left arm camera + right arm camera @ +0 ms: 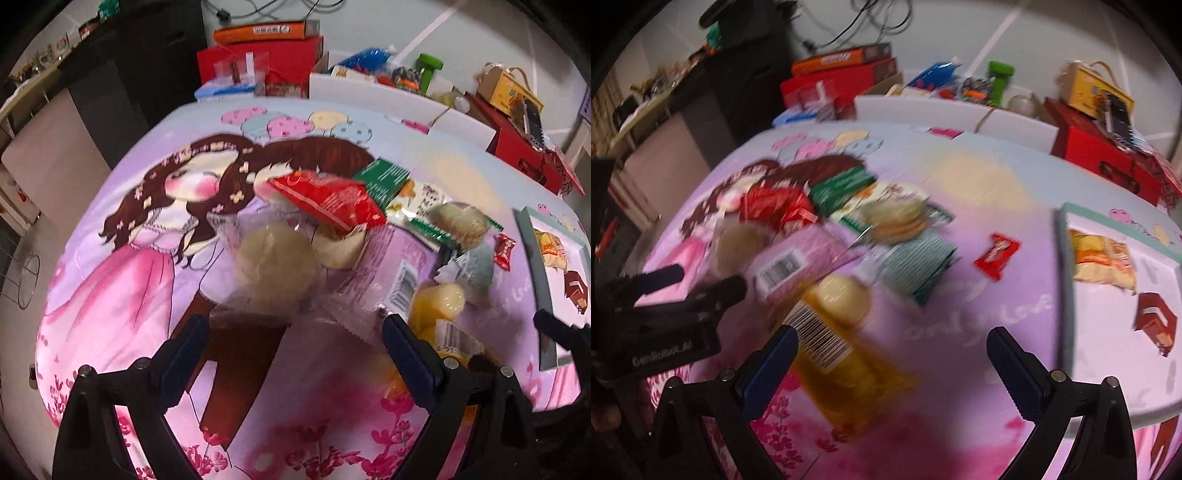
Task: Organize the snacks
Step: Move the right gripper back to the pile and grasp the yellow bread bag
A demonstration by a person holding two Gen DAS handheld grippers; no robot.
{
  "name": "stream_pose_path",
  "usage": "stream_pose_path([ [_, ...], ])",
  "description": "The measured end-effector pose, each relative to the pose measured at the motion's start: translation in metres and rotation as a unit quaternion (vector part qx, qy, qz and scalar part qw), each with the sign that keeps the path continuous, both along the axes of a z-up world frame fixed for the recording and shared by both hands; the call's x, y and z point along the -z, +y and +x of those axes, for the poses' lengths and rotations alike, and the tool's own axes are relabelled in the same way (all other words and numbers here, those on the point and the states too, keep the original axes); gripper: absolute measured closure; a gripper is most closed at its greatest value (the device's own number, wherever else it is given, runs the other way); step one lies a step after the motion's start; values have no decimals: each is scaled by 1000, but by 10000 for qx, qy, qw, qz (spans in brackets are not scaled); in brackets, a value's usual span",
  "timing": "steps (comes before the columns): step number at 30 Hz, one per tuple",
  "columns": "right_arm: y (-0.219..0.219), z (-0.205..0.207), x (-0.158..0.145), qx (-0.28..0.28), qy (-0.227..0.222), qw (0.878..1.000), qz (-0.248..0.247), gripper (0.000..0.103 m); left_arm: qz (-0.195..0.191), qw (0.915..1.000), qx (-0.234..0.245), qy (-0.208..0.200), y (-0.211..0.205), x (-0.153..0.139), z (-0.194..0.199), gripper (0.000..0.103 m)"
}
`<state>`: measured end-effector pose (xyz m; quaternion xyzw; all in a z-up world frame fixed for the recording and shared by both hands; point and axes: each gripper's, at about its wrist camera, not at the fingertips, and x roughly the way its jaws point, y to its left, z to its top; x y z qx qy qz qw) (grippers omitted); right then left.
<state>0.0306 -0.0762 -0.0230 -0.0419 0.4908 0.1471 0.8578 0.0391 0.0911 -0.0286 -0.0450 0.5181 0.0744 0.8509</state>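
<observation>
A pile of snacks lies on a table with a pink cartoon-girl cloth [110,295]. It holds a clear-wrapped round cake [275,269], a red packet [332,199], a green packet [384,177], a pink packet with a barcode [391,273] and a yellow packet [842,354]. My left gripper [295,332] is open just in front of the round cake. My right gripper [892,343] is open over the yellow packet. A tray [1067,280] at the right holds a chip bag [1104,258] and a brown-red packet [1156,317]. A small red candy [997,254] lies beside it.
Behind the table stand red boxes [258,59], an open white box of clutter [369,92] and a red crate with a yellow box [517,140]. A dark cabinet [147,66] is at the back left. The left gripper shows in the right wrist view [679,288].
</observation>
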Motion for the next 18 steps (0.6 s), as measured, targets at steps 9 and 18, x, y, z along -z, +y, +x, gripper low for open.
stream_pose_path([
  [9, 26, -9, 26, -421, 286, 9983, -299, 0, -99, 9998, -139, 90, 10, 1, 3, 8],
  [18, 41, -10, 44, -501, 206, 9970, -559, 0, -592, 9981, -142, 129, 11, 2, 13, 8],
])
